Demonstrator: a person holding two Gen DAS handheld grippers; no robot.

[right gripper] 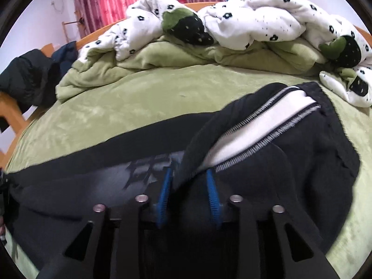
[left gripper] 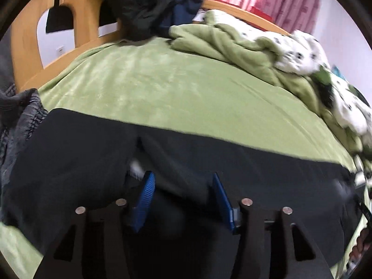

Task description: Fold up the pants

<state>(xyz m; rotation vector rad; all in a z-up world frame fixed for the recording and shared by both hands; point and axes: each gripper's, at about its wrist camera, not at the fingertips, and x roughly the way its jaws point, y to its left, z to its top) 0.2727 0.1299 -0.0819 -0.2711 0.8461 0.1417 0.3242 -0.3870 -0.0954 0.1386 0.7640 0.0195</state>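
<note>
Black two-finger left gripper [left gripper: 180, 200], blue pads spread, hangs over the soft black fleece-lined pants [left gripper: 69, 162] with nothing pinched. Right gripper [right gripper: 189, 197] is likewise parted, a ridge of waistband [right gripper: 267, 121] cloth standing loosely between its pads. Both sit above the pants, which lie across the near edge of the green plush bedspread [left gripper: 162, 88]. Limp and light, they will likely sag; doubled hems or the thick waistband offer the firmest hold.
</note>
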